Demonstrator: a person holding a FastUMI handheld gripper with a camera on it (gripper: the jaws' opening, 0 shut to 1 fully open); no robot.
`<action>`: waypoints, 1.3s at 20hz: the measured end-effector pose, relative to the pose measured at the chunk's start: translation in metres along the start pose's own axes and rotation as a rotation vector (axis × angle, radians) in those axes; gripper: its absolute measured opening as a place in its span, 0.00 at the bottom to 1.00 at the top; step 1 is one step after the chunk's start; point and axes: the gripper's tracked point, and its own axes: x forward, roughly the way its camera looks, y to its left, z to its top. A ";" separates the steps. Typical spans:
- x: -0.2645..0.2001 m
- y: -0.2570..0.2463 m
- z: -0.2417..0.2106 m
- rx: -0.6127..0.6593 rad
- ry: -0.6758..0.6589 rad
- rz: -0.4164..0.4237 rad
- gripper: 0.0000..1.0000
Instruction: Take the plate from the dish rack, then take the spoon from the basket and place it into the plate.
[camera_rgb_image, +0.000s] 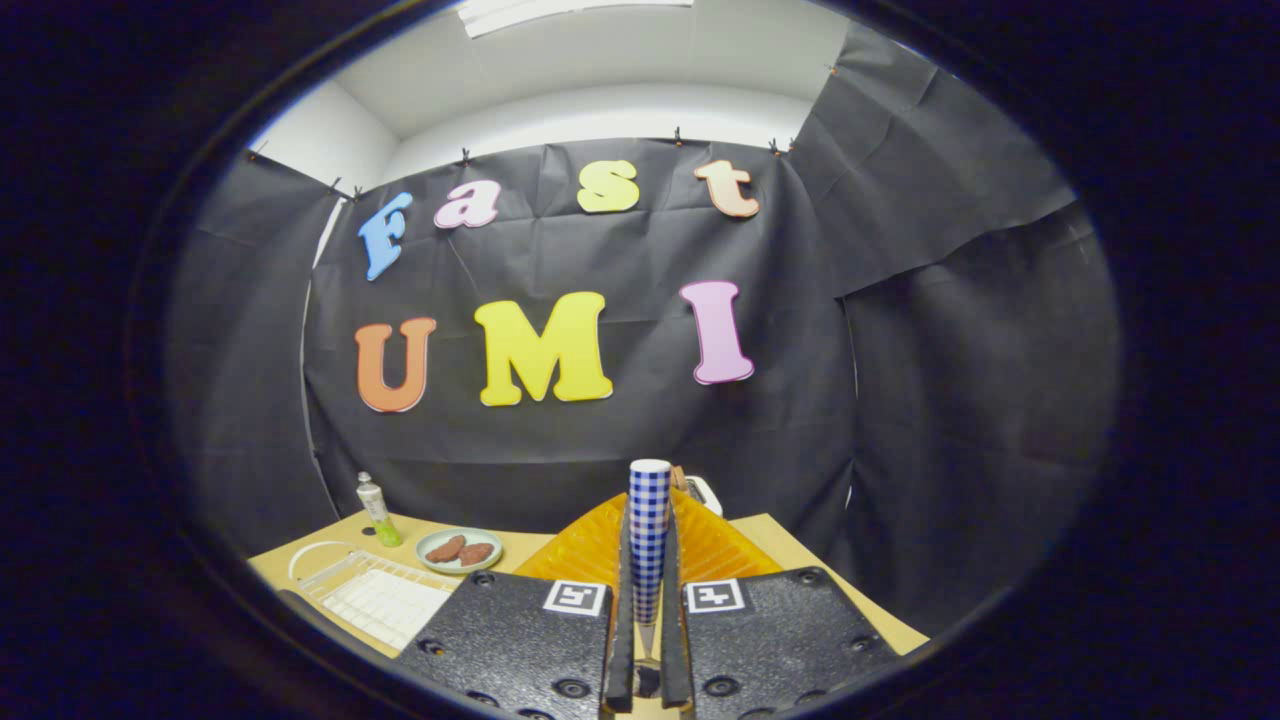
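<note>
Checked spoon (649, 530), seemingly clamped between tongs (647, 640).

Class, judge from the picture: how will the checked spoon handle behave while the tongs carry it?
The checked spoon handle stands straight between the tongs, so it is probably stiff. It looks slim, likely light. Its smooth-looking surface might slip or pivot in a narrow grip, so carrying it above the orange plate seems sensible.

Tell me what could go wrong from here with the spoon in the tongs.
The tongs pinch the checked spoon handle upright on a narrow grip; it may twist or slip. The orange plate lies largely hidden behind the fingers, so the drop could miss. The small dish sits nearby.
</note>
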 end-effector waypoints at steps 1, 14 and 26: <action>-0.017 0.010 0.003 0.002 0.003 0.012 0.16; -0.133 0.124 -0.103 0.005 0.097 0.149 0.16; -0.109 0.214 -0.231 0.034 0.118 0.195 0.17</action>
